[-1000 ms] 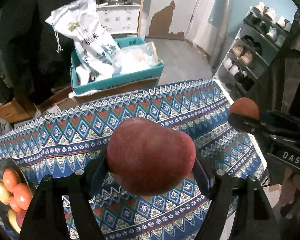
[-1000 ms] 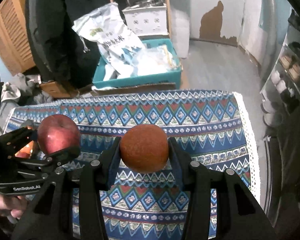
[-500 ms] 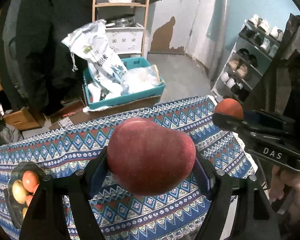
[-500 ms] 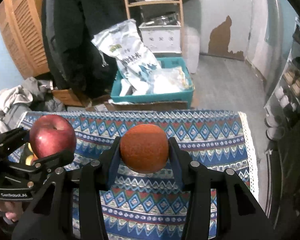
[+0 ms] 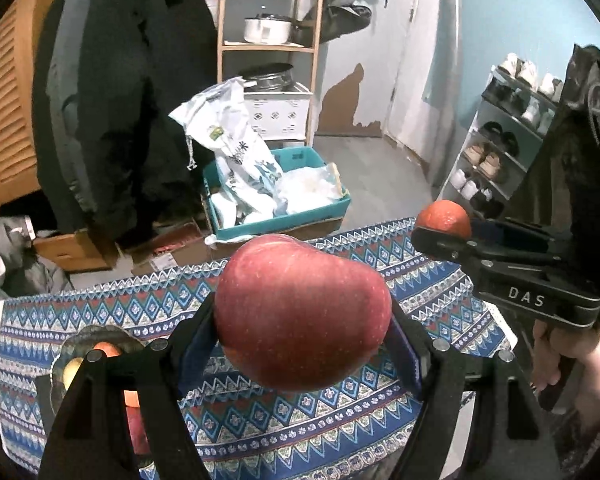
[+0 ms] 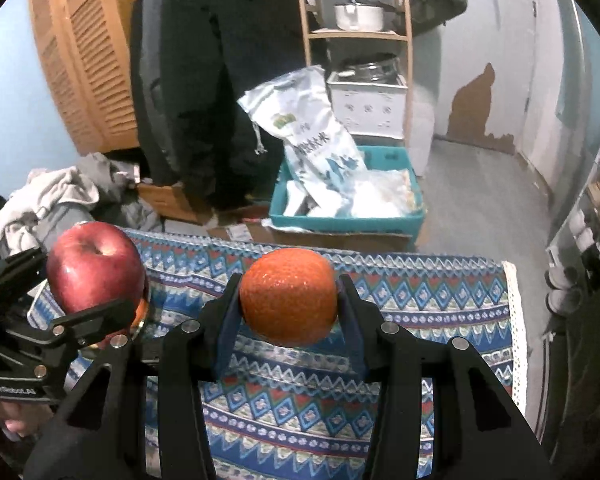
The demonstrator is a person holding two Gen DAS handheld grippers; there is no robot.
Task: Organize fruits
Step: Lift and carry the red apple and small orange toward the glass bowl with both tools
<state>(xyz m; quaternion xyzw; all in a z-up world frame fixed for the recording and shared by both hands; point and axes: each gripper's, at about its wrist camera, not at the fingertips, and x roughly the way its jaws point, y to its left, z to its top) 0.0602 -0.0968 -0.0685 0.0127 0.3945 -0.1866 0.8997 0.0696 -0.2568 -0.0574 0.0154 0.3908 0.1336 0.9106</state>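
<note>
My left gripper (image 5: 302,320) is shut on a big red apple (image 5: 300,312), held well above the patterned tablecloth (image 5: 428,292). My right gripper (image 6: 288,300) is shut on an orange (image 6: 288,296), also lifted over the cloth. Each shows in the other's view: the orange (image 5: 444,214) at the right in the left wrist view, the apple (image 6: 94,264) at the left in the right wrist view. A dark bowl (image 5: 82,338) with several red, orange and yellow fruits sits on the cloth at lower left, partly hidden behind my left fingers (image 5: 112,400).
Beyond the table's far edge stands a teal crate (image 5: 276,220) with white bags. A dark coat (image 5: 112,120) hangs at left, a wooden shelf (image 5: 268,40) with pots behind, a shoe rack (image 5: 500,148) at right. A hand (image 5: 572,356) grips the right tool.
Both grippers have risen and drawn back with their fruit, so the table looks smaller and lower and more of the room shows. The grips are unchanged.
</note>
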